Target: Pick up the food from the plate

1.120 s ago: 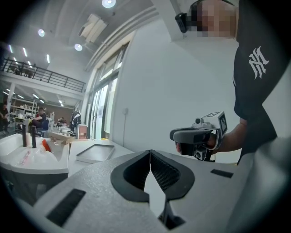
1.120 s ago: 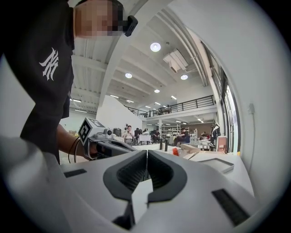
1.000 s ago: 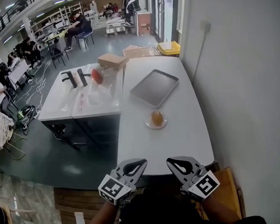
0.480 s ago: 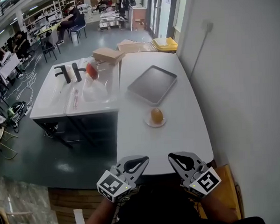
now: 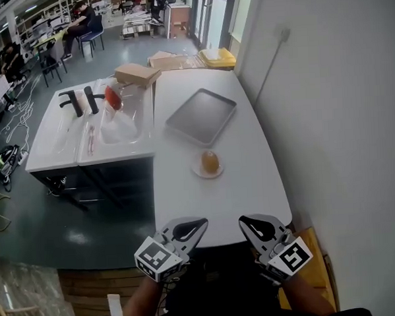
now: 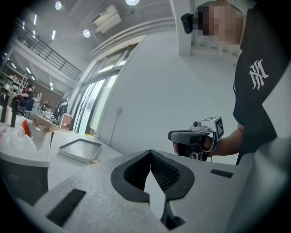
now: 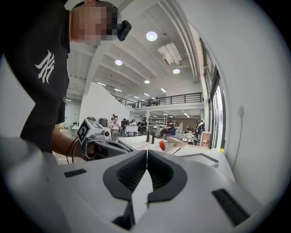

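A: Where's the food (image 5: 210,161)?
B: On its plate (image 5: 199,172), mid-table (image 5: 187,207), ahead of and between both grippers. Long axis points away. Neither is clearly nearer.
A: Jaws?
B: Left gripper (image 5: 194,225), right gripper (image 5: 252,227): both closed, empty, off the near edge.
A: Room?
B: Bare top around the plate; tray (image 5: 201,116) beyond.

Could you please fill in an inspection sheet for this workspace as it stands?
Surface: white table, rounded corners.
Job's things: brownish food sits on a small plate, untouched.
Clutter: grey tray beyond the plate; cardboard box at the far left corner.
Grippers: left gripper and right gripper both shut, empty, over the table's near edge.
Cables: cord down the wall; nothing seen on the table.
Surroundings: sink counter at left; people at desks behind.
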Tool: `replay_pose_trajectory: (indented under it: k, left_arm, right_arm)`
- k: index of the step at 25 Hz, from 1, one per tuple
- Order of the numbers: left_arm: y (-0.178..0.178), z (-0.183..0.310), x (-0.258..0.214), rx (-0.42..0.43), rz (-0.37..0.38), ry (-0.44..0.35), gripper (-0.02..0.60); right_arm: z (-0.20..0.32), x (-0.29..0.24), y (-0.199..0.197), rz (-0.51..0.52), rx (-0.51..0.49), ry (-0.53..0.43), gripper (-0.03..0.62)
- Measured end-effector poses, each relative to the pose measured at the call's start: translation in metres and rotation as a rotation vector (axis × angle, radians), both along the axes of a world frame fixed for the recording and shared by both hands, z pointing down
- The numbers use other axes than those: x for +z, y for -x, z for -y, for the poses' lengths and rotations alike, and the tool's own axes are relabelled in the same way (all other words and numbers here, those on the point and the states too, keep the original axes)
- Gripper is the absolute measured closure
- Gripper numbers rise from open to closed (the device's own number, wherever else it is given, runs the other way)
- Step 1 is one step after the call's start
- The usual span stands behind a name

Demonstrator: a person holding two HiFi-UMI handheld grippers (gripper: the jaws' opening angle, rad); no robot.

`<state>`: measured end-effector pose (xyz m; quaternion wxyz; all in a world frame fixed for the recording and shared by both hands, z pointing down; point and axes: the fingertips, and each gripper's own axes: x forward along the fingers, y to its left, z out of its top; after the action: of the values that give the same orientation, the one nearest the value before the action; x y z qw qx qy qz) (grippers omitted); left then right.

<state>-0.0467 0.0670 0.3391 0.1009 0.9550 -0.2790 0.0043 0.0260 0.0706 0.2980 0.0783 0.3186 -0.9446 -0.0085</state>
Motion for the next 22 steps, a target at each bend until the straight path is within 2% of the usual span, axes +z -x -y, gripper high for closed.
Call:
replay_pose_trajectory:
  k: [6, 14, 22]
  left_arm:
    - [-0.002, 0.013, 0.016, 0.014, -0.022, 0.033, 0.574]
    - [-0.019, 0.034, 0.016, 0.031, -0.006, 0.034, 0.574]
    - [-0.012, 0.07, 0.028, -0.006, 0.033, 0.075, 0.574]
  right_arm:
    - [0.011, 0.001, -0.001, -0.013, 0.005, -0.01, 0.588]
    - [0.032, 0.006, -0.015, 0.014, 0.016, 0.002, 0.588]
    - [0.086, 0.017, -0.007, 0.045, -0.025, 0.015, 0.588]
